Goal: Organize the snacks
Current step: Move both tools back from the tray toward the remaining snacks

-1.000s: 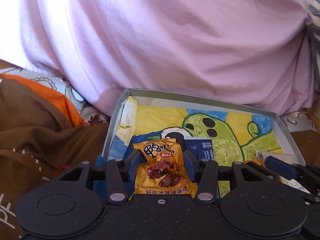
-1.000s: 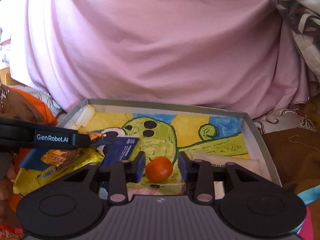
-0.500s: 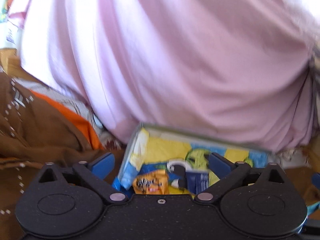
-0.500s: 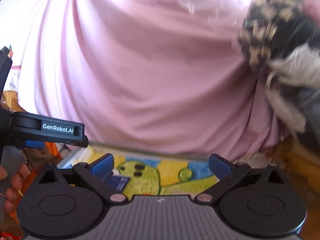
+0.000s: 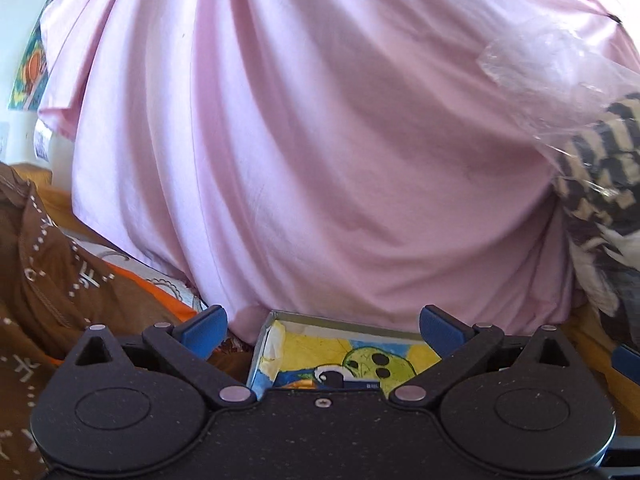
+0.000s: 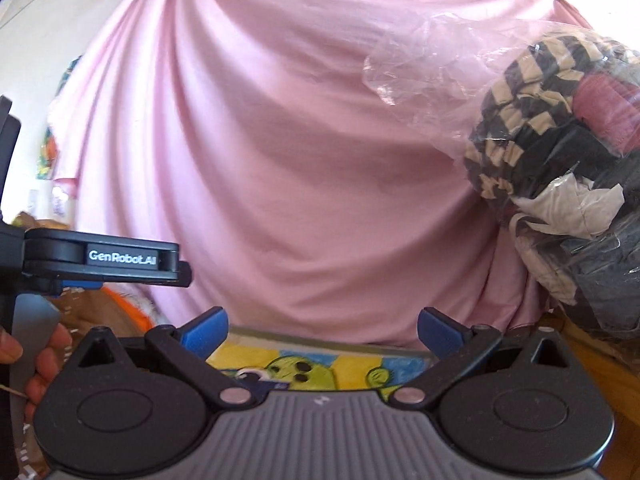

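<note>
- The left gripper (image 5: 322,326) has its blue fingers (image 5: 202,328) spread wide apart, and nothing is between them.
- The right gripper (image 6: 322,328) is wide apart too and holds nothing.
- Only the left view shows the brown cloth (image 5: 48,280) with little white marks, an orange edge beside it, and the near left corner of the box (image 5: 262,334).
- Only the right view shows the left gripper from the side — a black bar with "GenRobot.AI" on it — and a hand (image 6: 38,364) around its grey handle.
- The right view also shows more of the clear plastic bag (image 6: 560,184); it is crinkly and shiny and stuffed with checked, red and white clothes.
- Both views show a big pink sheet (image 5: 320,140) hanging in soft folds behind the box.
- The box is flat with thin grey walls, and its floor has a painted green creature with black spots on yellow and blue.
- A dark blue packet (image 5: 362,385) lies in the box, only its top edge peeking over the gripper body.
- One second ago the left gripper was pinching an orange snack bag and the right one a small orange fruit, both low over the box — now both have let go and lifted, and neither snack shows.
</note>
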`<state>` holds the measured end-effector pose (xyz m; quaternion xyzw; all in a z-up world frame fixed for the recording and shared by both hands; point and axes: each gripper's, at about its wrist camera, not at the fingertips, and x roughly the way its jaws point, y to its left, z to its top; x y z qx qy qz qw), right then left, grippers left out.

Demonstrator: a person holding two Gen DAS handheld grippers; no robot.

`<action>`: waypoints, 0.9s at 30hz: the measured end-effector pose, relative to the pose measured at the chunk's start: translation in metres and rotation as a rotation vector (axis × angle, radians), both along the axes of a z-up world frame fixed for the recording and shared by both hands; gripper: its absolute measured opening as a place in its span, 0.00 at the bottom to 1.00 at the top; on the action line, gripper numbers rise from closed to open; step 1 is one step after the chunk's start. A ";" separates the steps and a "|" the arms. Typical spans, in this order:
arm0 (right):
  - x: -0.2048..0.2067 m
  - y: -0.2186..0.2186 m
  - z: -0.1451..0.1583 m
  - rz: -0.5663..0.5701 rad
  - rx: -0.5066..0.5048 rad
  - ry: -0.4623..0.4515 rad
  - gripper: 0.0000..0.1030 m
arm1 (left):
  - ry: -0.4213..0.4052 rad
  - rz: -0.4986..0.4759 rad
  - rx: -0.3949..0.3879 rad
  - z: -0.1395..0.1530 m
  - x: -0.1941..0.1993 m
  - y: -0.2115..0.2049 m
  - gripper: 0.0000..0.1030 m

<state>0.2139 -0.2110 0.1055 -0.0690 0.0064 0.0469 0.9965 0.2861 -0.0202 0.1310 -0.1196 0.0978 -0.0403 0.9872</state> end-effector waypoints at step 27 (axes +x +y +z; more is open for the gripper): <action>-0.085 0.020 -0.022 0.182 -0.038 0.179 1.00 | 0.192 -0.094 0.138 -0.043 -0.107 0.054 0.99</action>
